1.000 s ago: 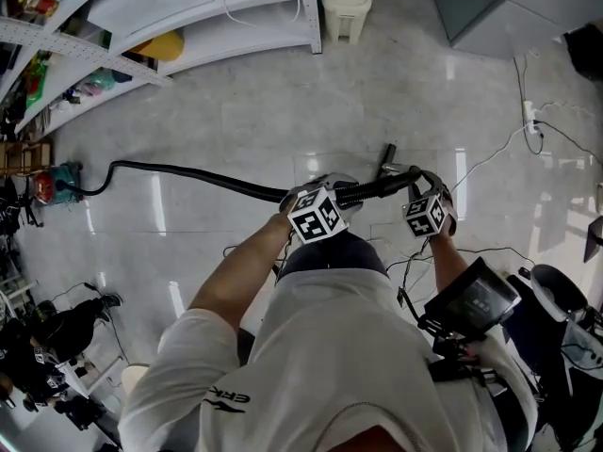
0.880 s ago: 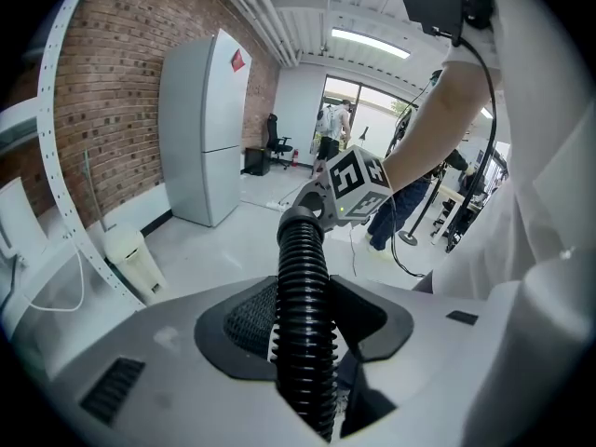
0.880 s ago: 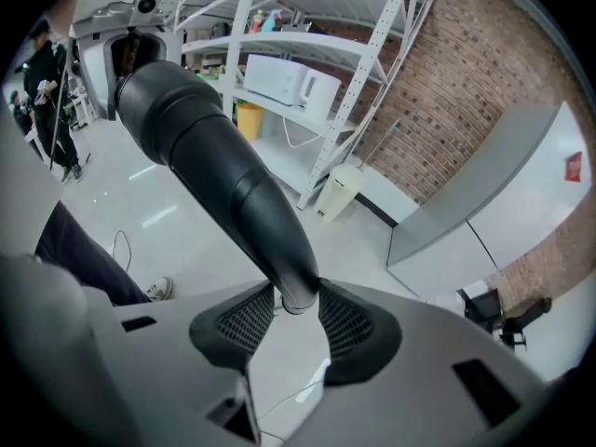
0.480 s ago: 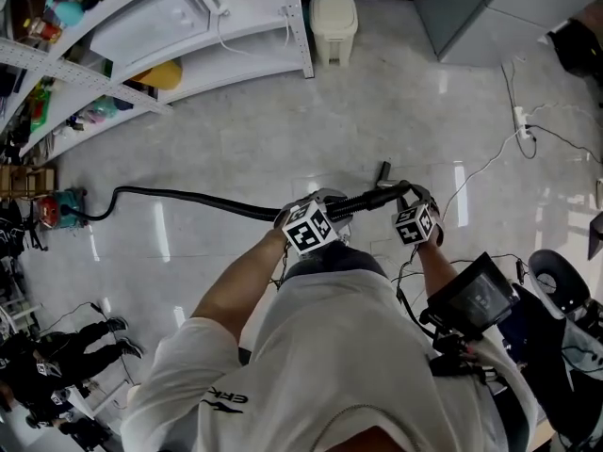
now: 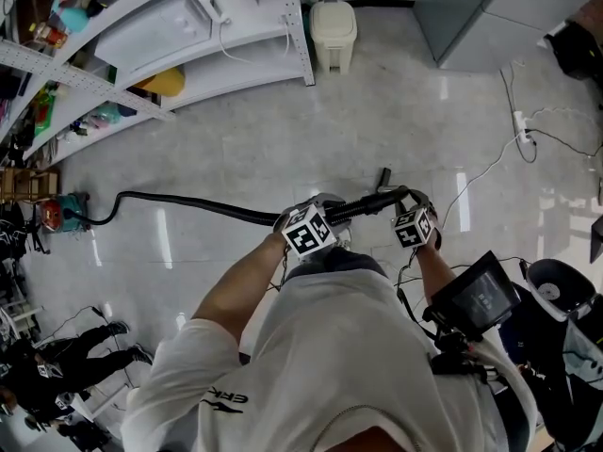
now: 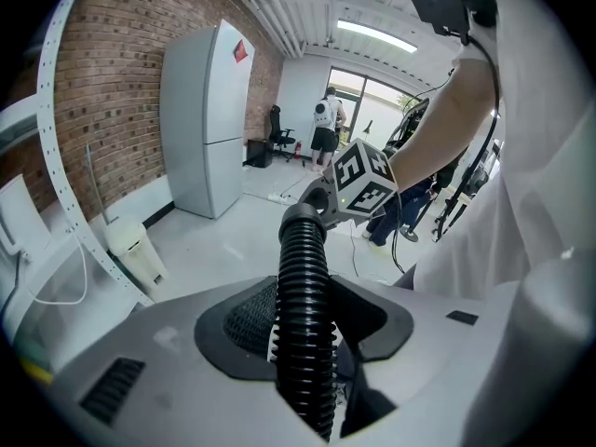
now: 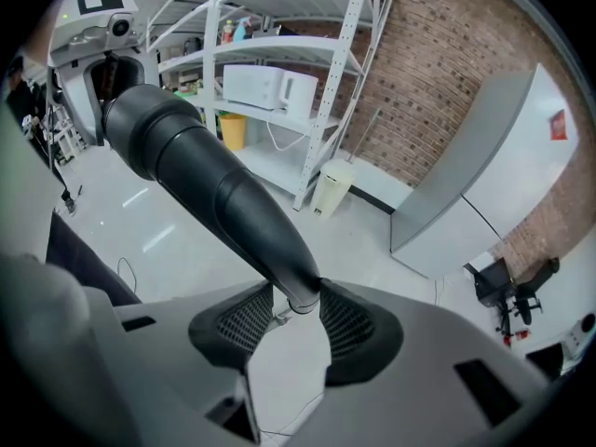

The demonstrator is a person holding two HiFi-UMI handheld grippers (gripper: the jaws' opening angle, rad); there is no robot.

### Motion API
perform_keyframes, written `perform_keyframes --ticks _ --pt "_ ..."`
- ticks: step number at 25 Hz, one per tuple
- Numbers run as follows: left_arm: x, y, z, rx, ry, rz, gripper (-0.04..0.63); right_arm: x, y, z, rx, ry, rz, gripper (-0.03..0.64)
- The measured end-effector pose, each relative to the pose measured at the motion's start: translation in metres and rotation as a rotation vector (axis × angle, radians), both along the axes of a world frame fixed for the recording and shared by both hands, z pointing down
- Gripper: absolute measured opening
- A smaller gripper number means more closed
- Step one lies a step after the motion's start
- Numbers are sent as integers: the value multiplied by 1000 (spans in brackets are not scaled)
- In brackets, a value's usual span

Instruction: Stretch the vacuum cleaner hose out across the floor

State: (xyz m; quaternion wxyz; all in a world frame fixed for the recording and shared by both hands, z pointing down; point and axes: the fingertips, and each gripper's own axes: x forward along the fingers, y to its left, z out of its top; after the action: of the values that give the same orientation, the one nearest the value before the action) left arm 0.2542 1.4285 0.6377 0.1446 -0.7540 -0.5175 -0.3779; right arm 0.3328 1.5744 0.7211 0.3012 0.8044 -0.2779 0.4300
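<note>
A black vacuum hose (image 5: 188, 202) runs from the red and teal cleaner (image 5: 58, 212) at the far left across the pale floor to my hands. My left gripper (image 5: 325, 213) is shut on the ribbed hose (image 6: 304, 305), which passes straight up between its pads. My right gripper (image 5: 408, 203) is shut on the narrow neck of the smooth black handle tube (image 7: 219, 189), pinched between both pads (image 7: 343, 324). The hose's short end piece (image 5: 383, 174) sticks out beyond the two grippers. Each gripper shows in the other's view: the right one's marker cube (image 6: 364, 179), the left one's (image 7: 101, 12).
White shelving (image 5: 188, 26) and a beige bin (image 5: 334, 28) stand at the back, with a grey cabinet (image 5: 490, 8) at the back right. Cables and a power strip (image 5: 521, 125) lie on the floor at right. A person (image 5: 47, 370) is at the lower left.
Both grippers keep their hold on the hose in the same place. The right gripper has rolled slightly. The head view has tilted a little, and the person at lower left has shifted.
</note>
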Motion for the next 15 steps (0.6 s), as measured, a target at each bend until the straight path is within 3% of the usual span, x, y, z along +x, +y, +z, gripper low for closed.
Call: perform_keyframes --ticks 15 --pt "2 7 -1 -3 5 8 176 2 5 1 -22 5 -7 153"
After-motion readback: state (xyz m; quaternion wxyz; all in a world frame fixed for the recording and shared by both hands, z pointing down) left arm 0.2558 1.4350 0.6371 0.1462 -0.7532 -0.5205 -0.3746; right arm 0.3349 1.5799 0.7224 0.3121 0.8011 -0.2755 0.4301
